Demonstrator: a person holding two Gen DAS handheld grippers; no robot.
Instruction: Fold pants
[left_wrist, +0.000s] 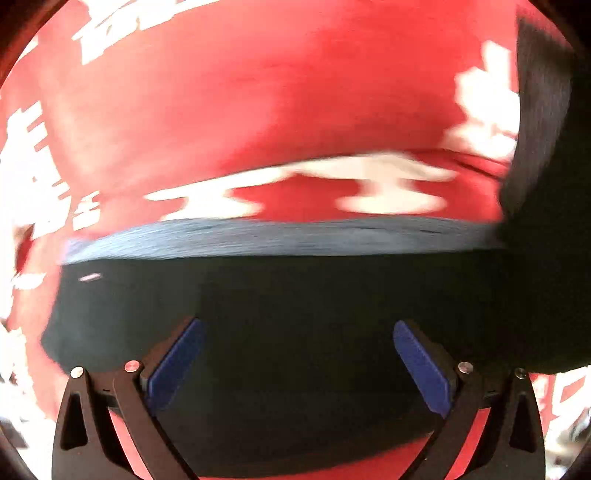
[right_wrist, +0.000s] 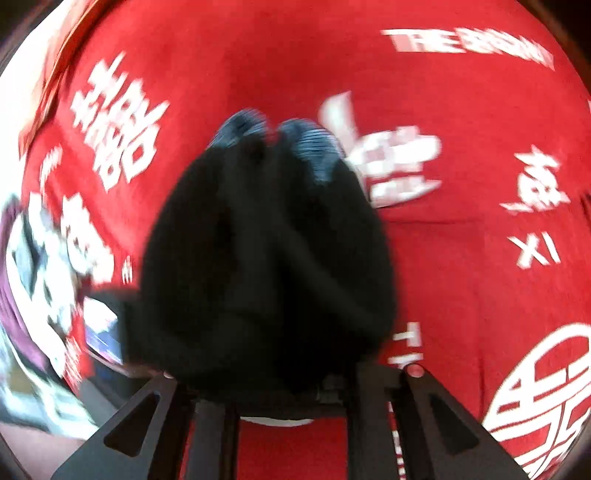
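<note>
The pants (left_wrist: 295, 291) are black with a blue ribbed band (left_wrist: 280, 236) along one edge. In the left wrist view they lie flat on a red cloth (left_wrist: 258, 103) just past my fingers. My left gripper (left_wrist: 297, 354) is open, its blue pads (left_wrist: 177, 362) spread wide above the black fabric. In the right wrist view the pants (right_wrist: 266, 258) hang bunched from my right gripper (right_wrist: 273, 387), with blue ribbed cuffs (right_wrist: 310, 147) at the far end. The right fingertips are hidden by the fabric and appear shut on it. Both views are motion-blurred.
The red cloth (right_wrist: 461, 258) with white printed characters and a round logo (right_wrist: 543, 387) covers the surface. At the left edge of the right wrist view are a purple item (right_wrist: 14, 295) and a dark device (right_wrist: 105, 339).
</note>
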